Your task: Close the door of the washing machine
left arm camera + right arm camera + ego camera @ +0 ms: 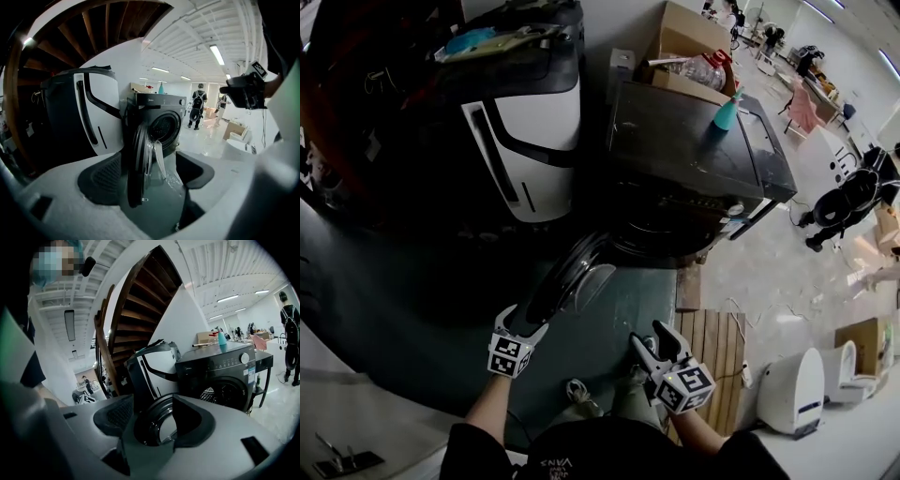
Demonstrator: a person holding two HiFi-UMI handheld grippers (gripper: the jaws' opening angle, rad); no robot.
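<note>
The washing machine point(694, 159) was seen on the floor with its round door point(567, 281) swung wide open toward the person. A blue bottle point(727, 112) was set on its top. Clear plastic things were kept in a cardboard box point(689, 42) behind it. The left hand-held gripper point(521, 319) was held open, the door's edge between its jaws but not pinched. The right hand-held gripper point(649, 337) was open too, near the door. The drum point(225, 397) and wooden stairs point(136, 310) were shown only in the gripper views, and the wooden pallet point(712, 347) only in the head view.
</note>
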